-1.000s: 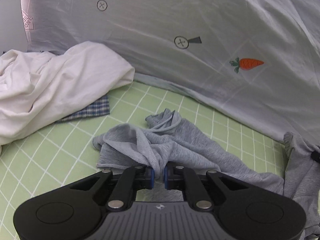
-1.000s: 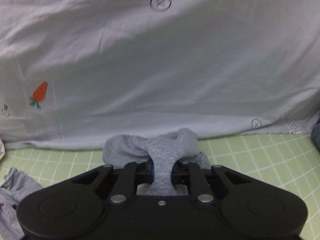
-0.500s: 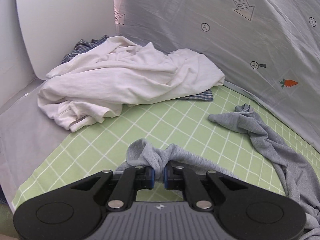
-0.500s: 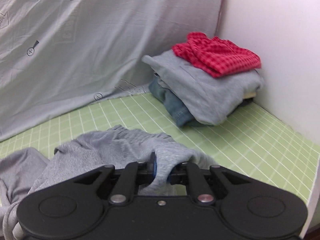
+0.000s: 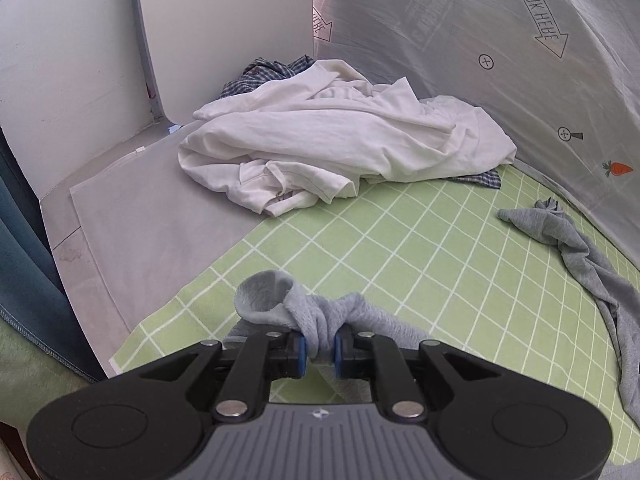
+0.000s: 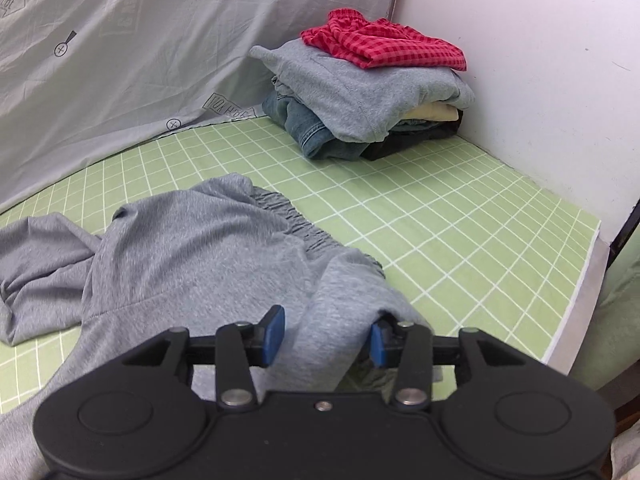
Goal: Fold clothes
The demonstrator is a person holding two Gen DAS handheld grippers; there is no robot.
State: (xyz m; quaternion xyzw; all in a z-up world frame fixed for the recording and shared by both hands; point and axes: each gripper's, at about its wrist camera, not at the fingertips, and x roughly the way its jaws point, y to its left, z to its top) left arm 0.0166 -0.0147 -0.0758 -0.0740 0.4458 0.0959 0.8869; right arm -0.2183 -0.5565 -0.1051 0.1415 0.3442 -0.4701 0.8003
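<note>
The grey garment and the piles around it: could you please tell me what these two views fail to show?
- Left wrist: the checked cloth lies mostly under the white shirt.
- Left wrist: the grey garment runs behind the left gripper and off the right edge.
- Right wrist: the stack hides its lower items under the grey top; the right gripper covers the garment's hem.

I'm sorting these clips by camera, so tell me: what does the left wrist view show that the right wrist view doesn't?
Left wrist only: a crumpled white shirt lying over blue checked fabric, and the left gripper, its jaws easing apart but pads still pressing a bunched end of the grey jersey garment.

Right wrist only: a folded stack of clothes topped by a red checked piece, and the right gripper, whose jaws have just opened, grey cloth lying loose between them.

Both: the grey garment, the green grid-pattern mat and the pale printed backdrop sheet.
</note>
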